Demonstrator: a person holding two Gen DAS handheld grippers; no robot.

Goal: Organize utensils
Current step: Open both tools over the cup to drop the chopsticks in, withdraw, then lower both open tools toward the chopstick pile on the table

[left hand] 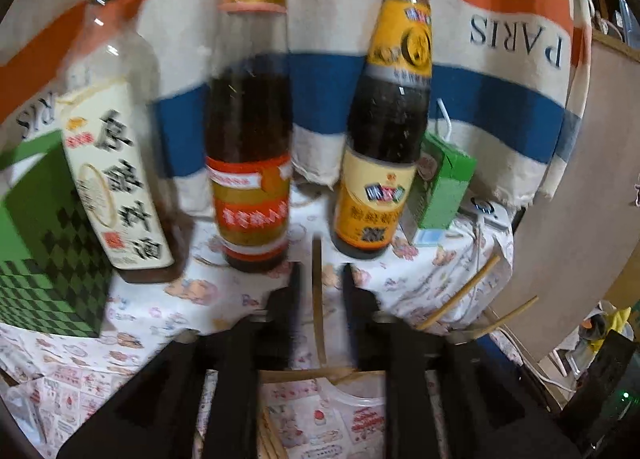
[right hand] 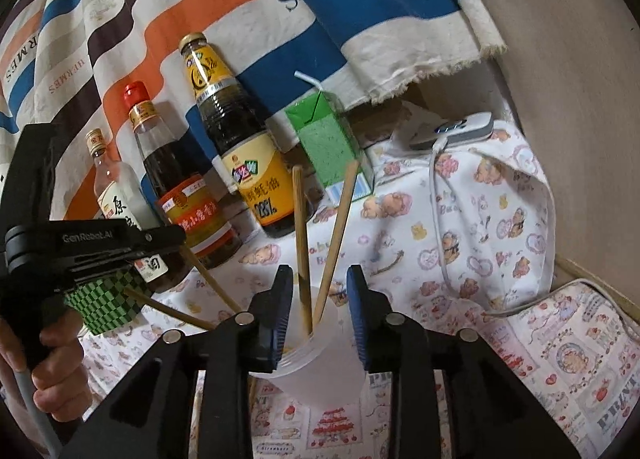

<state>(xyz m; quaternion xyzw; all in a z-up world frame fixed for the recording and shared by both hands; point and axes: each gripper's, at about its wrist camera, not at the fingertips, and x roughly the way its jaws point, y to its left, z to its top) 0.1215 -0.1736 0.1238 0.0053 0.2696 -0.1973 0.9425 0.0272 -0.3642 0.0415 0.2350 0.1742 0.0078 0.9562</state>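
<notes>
A: How far are we?

B: Several chopsticks [right hand: 302, 235] stand in our plastic cup [right hand: 320, 351]. Right gripper [right hand: 319, 291] straddles it, jaws apart, not pressing.

A: The left gripper [left hand: 320, 279]?

B: Jaws apart around another chopstick [left hand: 317, 299], unclamped; whether more remain, we can't tell

dim warm indoor light, left wrist view motion-blurred, right wrist view sharper, fisheye bending, dark vignetted corners

Two black grippers are seen. The right gripper [right hand: 320, 299] is made of black plastic, with blue ribbed pads [right hand: 357, 315] on its fingers and round silver screws [right hand: 242, 318] on top. At the left edge, white "GenRobot.AI" letters are printed on the left gripper [right hand: 80, 259], and its handle is wrapped by a hand [right hand: 48, 363].
</notes>
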